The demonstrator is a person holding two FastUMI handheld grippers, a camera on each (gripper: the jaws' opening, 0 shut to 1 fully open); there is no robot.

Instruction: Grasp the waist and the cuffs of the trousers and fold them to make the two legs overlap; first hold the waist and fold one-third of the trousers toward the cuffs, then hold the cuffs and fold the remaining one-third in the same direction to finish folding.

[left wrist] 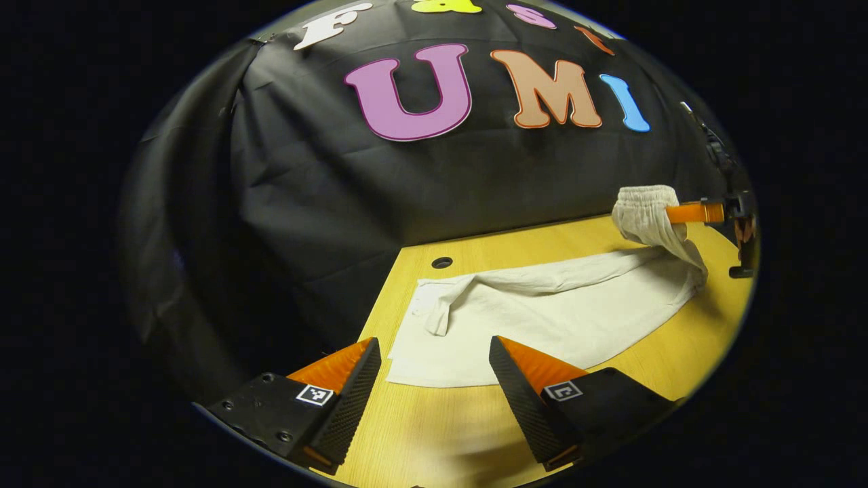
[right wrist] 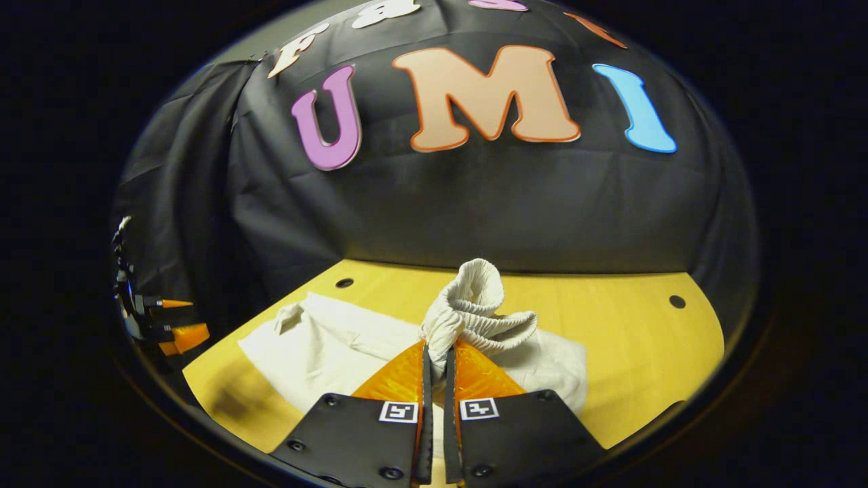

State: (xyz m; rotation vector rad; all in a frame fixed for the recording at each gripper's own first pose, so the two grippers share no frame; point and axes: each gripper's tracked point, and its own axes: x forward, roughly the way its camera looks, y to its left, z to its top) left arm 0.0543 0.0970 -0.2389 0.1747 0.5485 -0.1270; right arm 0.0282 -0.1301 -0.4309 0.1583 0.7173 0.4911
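Off-white trousers (left wrist: 542, 305) lie stretched across the yellow wooden table (left wrist: 441, 434). In the left gripper view my left gripper (left wrist: 434, 362) stands open just short of the cuff end (left wrist: 434, 308), fingers apart above the near edge of the cloth. At the far right of that view the elastic waist (left wrist: 644, 210) hangs lifted off the table, pinched by the right gripper (left wrist: 678, 213). The right gripper view shows my right gripper (right wrist: 437, 352) shut on the bunched waist (right wrist: 475, 308), raised above the rest of the trousers (right wrist: 325, 352). The left gripper (right wrist: 173, 318) sits at the far left there.
The black cloth wall rises behind the table. Round holes mark the tabletop (left wrist: 441, 262), (right wrist: 677, 301), (right wrist: 344, 282). Bare wood lies to the right of the trousers (right wrist: 644, 366). The table's left edge (left wrist: 386, 285) runs close to the cuffs.
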